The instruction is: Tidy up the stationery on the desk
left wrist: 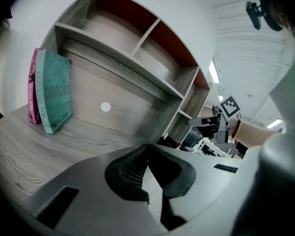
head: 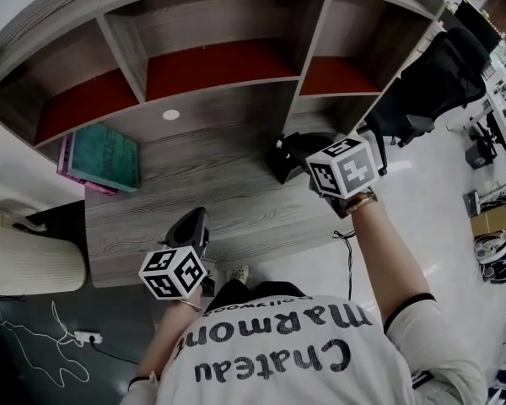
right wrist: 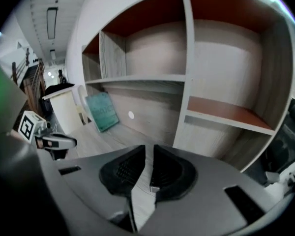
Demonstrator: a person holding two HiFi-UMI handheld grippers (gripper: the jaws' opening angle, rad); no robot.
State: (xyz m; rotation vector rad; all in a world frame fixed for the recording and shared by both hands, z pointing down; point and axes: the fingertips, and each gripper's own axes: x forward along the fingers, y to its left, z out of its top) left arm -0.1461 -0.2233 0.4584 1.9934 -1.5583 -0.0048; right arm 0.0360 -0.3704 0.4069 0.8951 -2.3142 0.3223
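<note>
Left hand-held gripper [left wrist: 147, 149] closed and empty, right hand-held gripper [right wrist: 148, 154] slightly parted, empty, above wood-grain desk [head: 143, 226].

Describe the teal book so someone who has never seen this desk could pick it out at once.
Start at the grey wood-grain desk with the shelf unit along its back. At its left end, below the leftmost compartment, two books stand together. The teal book is the one nearer the desk's middle, hiding most of the pink book behind it.
</note>
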